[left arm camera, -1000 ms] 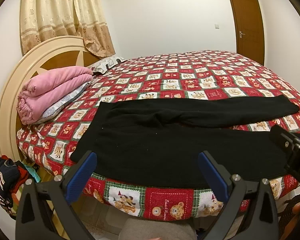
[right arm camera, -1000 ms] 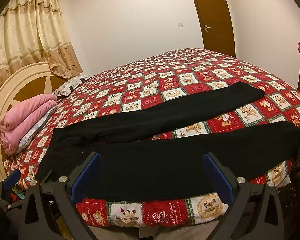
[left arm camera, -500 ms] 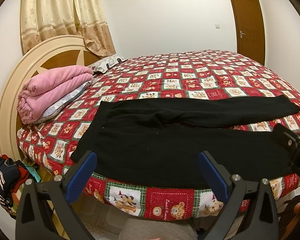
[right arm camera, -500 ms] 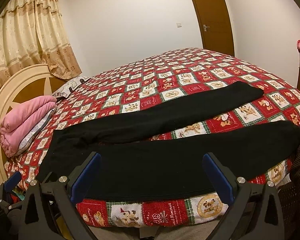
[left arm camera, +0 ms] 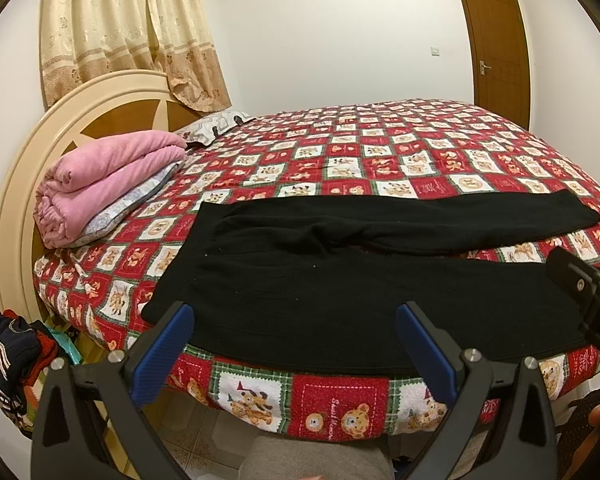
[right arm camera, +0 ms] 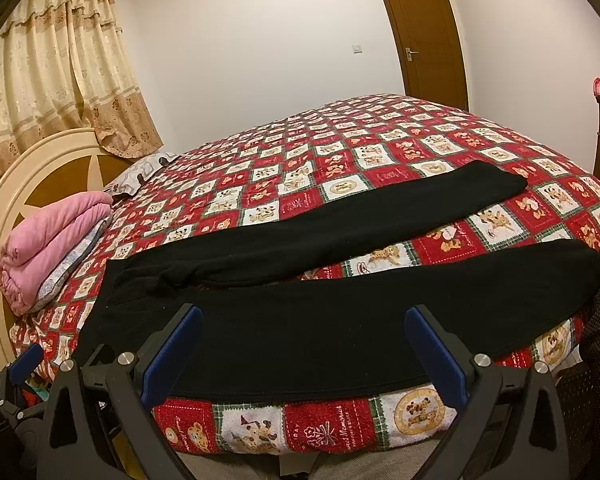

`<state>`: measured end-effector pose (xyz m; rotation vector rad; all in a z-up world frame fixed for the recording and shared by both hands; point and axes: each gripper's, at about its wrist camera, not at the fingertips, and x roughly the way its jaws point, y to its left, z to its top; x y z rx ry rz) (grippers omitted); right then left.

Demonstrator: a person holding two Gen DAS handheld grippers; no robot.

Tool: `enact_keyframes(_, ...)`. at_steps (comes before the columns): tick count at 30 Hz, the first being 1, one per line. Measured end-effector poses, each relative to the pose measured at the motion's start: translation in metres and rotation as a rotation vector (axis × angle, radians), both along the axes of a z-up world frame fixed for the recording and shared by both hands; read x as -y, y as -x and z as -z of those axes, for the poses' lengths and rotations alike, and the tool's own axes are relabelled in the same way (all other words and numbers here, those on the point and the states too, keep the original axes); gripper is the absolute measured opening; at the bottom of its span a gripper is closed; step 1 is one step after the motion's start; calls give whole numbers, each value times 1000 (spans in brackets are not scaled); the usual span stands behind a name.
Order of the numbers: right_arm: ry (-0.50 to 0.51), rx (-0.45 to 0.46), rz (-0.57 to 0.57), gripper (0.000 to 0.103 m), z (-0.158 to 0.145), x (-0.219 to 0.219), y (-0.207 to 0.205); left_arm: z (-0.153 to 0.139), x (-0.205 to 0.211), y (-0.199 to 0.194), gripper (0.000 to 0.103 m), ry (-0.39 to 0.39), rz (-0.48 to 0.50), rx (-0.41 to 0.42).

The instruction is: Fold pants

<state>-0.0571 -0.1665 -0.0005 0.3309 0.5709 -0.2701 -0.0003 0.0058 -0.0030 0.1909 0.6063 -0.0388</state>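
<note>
Little had moved over the last second: both views had only drifted a touch, and the bed edge sat much where it had. We held the left gripper (left arm camera: 294, 350) with its blue pads spread wide and nothing between them, poised short of the near edge of the mattress. Our right gripper (right arm camera: 304, 354) was just as wide open and just as empty, hovering by the same edge farther toward the leg ends.

Beyond the pads, the black pants (left arm camera: 340, 280) lay flat on the patchwork bedspread (left arm camera: 380, 152), waistband toward the headboard (left arm camera: 24, 184), the two legs splayed apart with a strip of quilt showing between them. We judged the fabric soft, light and limp, likely to sag and drag on the quilt, so the near waistband corner (left arm camera: 152, 310) and the near leg's cuff (right arm camera: 592, 276) looked like the places to pinch.

A folded pink blanket (left arm camera: 100, 184) rested well clear by the headboard. We could not read seams or pockets in the black cloth, and the near hem curved over the mattress edge, partly hidden behind our pads.
</note>
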Motion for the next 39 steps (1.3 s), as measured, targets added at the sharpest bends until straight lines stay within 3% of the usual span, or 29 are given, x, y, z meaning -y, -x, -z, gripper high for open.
enact_keyframes(39,-5,-3,0,102,2,0,0,3,-3,0,103,3,-2,-6)
